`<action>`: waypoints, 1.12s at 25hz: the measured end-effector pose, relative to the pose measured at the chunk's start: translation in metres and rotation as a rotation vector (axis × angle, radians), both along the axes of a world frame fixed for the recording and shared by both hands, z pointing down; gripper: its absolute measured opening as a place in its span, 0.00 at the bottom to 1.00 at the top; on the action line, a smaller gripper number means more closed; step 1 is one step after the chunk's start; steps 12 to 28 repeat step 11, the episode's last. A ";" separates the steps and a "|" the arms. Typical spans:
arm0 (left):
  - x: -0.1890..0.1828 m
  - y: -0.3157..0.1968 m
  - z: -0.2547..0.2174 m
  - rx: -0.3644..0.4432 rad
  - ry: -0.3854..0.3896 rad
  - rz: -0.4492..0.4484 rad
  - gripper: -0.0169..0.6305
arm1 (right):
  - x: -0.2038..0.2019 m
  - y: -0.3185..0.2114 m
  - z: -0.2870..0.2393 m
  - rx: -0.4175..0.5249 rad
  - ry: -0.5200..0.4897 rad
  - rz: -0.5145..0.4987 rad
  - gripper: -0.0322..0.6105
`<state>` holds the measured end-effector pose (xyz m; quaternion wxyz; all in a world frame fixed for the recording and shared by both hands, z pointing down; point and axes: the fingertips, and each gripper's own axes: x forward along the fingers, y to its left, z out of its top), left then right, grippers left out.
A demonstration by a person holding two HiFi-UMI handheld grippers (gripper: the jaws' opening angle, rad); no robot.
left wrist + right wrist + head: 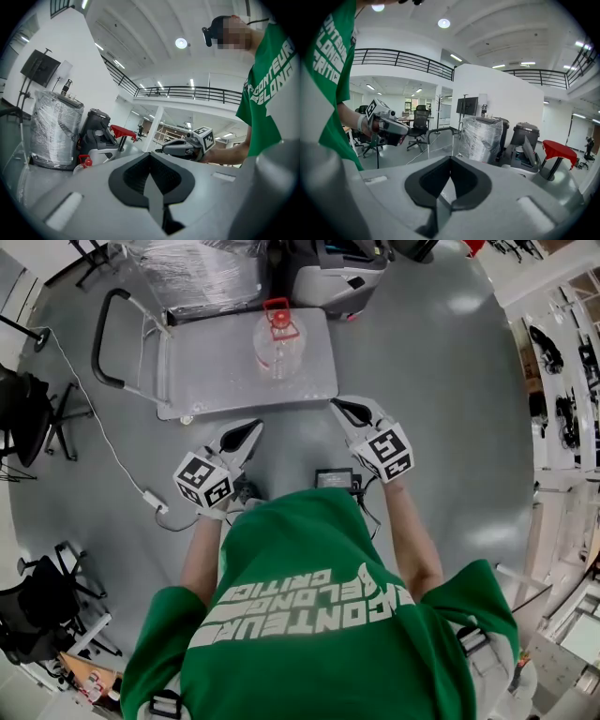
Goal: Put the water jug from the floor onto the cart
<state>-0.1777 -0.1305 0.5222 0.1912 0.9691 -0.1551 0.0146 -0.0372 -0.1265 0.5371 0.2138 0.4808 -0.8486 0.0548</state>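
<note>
Two grippers, and both are empty. The left gripper (249, 430) hangs just short of the near edge of the cart (202, 371), its jaws pressed together with nothing between them. The right gripper (341, 409) is across from it, by the cart's near right corner, and its jaws are closed tight on nothing too.

And there's the water jug (278, 345), up on the cart! It stands upright on the flat grey deck, a little right of the middle, clear-bodied with a red cap and carry handle on top. Neither gripper touches it; both are near it but apart.

The cart's black push handle (101, 334) loops up at the left end in the head view. Beyond the far edge stands a bin wrapped in plastic film (192, 273). A white cable (105, 448) trails over the grey floor (441, 381) to the left, with office chairs (33, 413) further out. The person, in a green shirt (309, 615), stands facing the cart.
</note>
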 end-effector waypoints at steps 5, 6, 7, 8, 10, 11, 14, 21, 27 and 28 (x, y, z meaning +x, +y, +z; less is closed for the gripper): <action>-0.001 -0.002 0.001 -0.008 0.005 0.002 0.05 | -0.002 0.002 0.001 -0.005 0.005 0.004 0.04; -0.001 -0.003 0.001 -0.009 0.006 0.004 0.05 | -0.001 0.001 0.001 -0.006 0.004 0.006 0.04; -0.001 -0.004 0.001 -0.011 0.009 0.005 0.05 | -0.002 0.000 0.002 -0.007 0.004 0.008 0.04; 0.000 -0.004 0.001 -0.014 0.013 0.007 0.05 | -0.002 -0.001 0.003 -0.010 0.004 0.009 0.04; 0.000 -0.005 -0.001 -0.023 0.025 0.008 0.05 | -0.003 -0.002 0.004 -0.015 0.007 0.010 0.04; 0.000 -0.006 -0.001 -0.027 0.032 0.009 0.05 | -0.003 -0.002 0.005 -0.018 0.009 0.010 0.04; 0.000 -0.006 -0.001 -0.027 0.032 0.009 0.05 | -0.003 -0.002 0.005 -0.018 0.009 0.010 0.04; 0.000 -0.006 -0.001 -0.027 0.032 0.009 0.05 | -0.003 -0.002 0.005 -0.018 0.009 0.010 0.04; 0.000 -0.006 -0.001 -0.027 0.032 0.009 0.05 | -0.003 -0.002 0.005 -0.018 0.009 0.010 0.04; 0.000 -0.006 -0.001 -0.027 0.032 0.009 0.05 | -0.003 -0.002 0.005 -0.018 0.009 0.010 0.04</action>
